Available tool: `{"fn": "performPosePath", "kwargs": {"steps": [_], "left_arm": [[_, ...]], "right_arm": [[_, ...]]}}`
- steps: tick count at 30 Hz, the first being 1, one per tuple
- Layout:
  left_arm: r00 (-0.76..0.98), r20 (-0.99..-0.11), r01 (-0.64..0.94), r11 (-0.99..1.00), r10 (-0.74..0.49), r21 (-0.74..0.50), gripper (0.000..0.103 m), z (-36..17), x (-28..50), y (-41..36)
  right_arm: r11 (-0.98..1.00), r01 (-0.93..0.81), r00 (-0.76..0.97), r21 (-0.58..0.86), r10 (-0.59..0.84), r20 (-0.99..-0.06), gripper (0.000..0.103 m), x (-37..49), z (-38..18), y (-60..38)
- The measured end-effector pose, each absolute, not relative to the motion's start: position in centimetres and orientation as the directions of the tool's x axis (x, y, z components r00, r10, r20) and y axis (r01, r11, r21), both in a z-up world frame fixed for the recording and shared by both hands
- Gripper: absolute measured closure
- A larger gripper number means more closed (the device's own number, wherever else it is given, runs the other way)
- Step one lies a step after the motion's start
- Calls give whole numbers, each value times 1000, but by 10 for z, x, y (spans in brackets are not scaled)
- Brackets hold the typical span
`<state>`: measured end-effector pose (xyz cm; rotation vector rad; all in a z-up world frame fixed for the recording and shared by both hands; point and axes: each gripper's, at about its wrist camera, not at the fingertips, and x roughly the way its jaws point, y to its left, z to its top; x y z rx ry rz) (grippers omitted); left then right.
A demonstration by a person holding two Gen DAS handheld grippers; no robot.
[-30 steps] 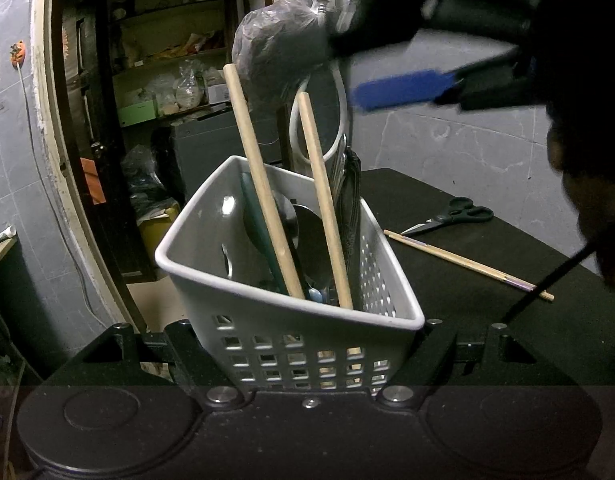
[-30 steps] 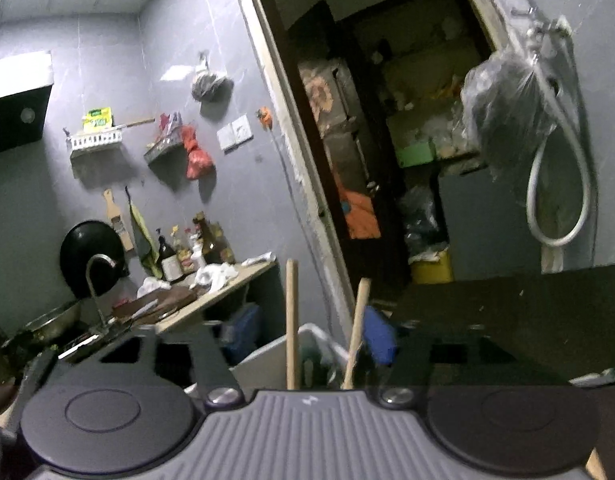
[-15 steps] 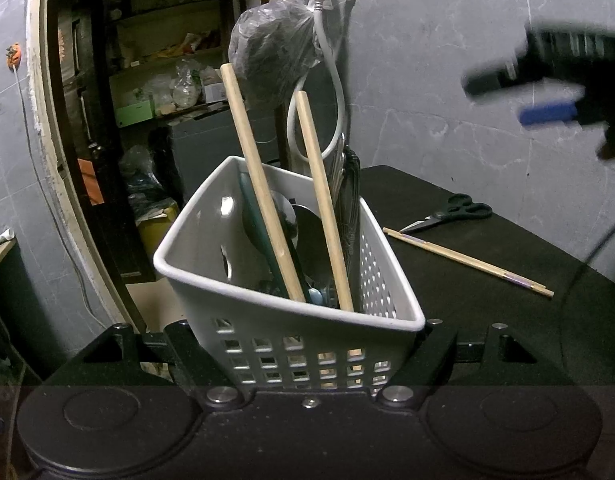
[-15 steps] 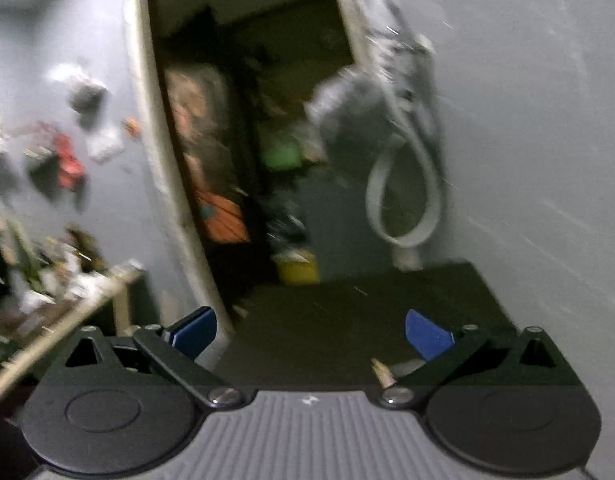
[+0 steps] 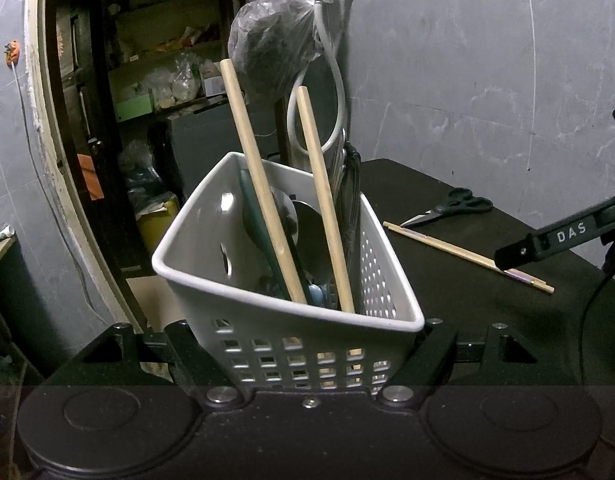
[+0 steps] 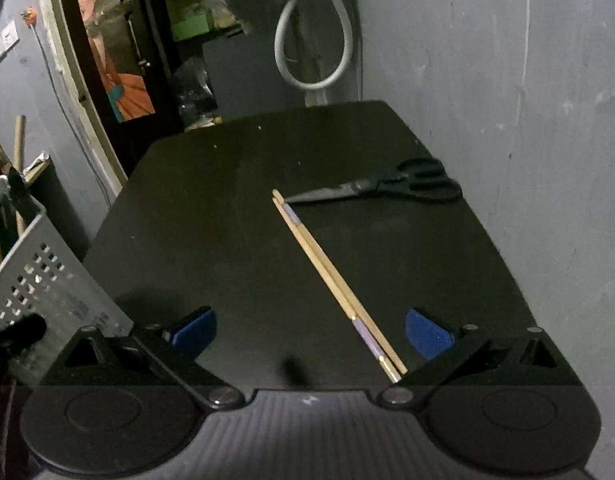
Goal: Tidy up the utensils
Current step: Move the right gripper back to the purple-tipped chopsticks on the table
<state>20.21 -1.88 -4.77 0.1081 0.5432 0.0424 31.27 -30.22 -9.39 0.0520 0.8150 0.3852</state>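
The left hand-held gripper (image 5: 311, 344) is clamped on the white basket (image 5: 291, 312) to keep it steady. The right hand-held gripper (image 6: 309, 334) has its jaws wide apart over the chopsticks (image 6: 335, 284) on the surface (image 6: 211, 208), ready to grab them.

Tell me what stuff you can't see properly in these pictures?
- Basket bottom: left view, hidden behind the left gripper.
- Utensil heads inside: left view, dark, crowded behind two wooden handles.
- Chopsticks' near tips: right view, covered by the right gripper.

The white basket (image 6: 47, 280) is cut off by the right wrist view's left edge.
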Motion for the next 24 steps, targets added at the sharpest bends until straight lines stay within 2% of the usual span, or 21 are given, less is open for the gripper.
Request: {"fn": "performPosePath", "kwargs": {"steps": [15, 22, 24], "left_arm": [[847, -523, -47, 993, 95, 104, 24, -47, 204, -22], [845, -525, -54, 993, 102, 106, 24, -47, 204, -23], [845, -525, -56, 993, 104, 107, 24, -47, 204, -24]], "right_arm": [[921, -372, 573, 117, 327, -751, 0, 370, -123, -307], [885, -464, 598, 42, 348, -722, 0, 394, -131, -296], [872, -488, 594, 40, 366, -717, 4, 399, -132, -292]]}}
